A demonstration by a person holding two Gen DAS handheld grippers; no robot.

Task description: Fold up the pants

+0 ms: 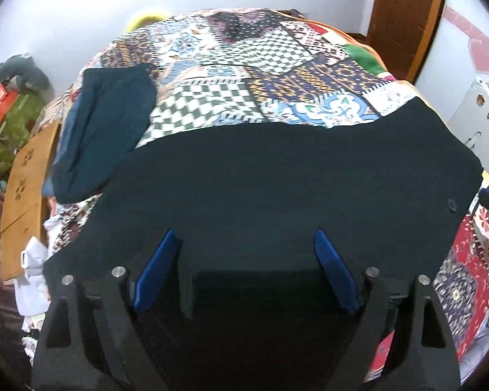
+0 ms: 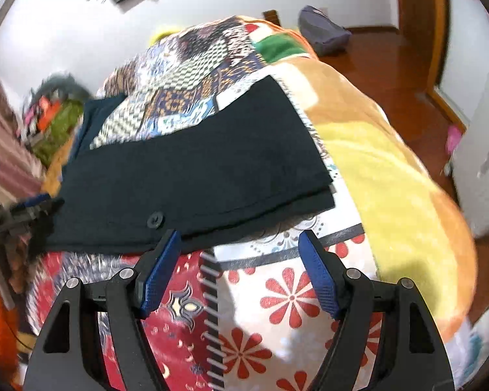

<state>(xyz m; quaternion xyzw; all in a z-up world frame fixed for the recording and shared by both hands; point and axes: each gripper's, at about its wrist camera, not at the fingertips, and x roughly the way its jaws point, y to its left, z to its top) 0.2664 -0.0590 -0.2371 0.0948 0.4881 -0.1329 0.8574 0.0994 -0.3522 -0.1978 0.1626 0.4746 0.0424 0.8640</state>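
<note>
Dark navy pants (image 1: pixel 277 182) lie flat and folded on the patchwork bedspread (image 1: pixel 231 65), a button (image 1: pixel 452 204) near their right edge. My left gripper (image 1: pixel 244 238) is open right above the pants' near edge, blue pads wide apart. In the right wrist view the pants (image 2: pixel 192 176) show two stacked layers, with the button (image 2: pixel 155 220) at the near edge. My right gripper (image 2: pixel 239 238) is open and empty, just short of the pants' near edge, above the floral cover. The left gripper (image 2: pixel 32 208) shows at the pants' left end.
Teal folded clothes (image 1: pixel 104 130) lie at the bed's left side. A yellow and orange blanket (image 2: pixel 391 179) covers the bed's right side. Clutter (image 1: pixel 13 114) and a wooden board (image 1: pixel 26 195) stand left. A white cabinet (image 1: pixel 476 123) and a wooden door (image 1: pixel 404 16) are right.
</note>
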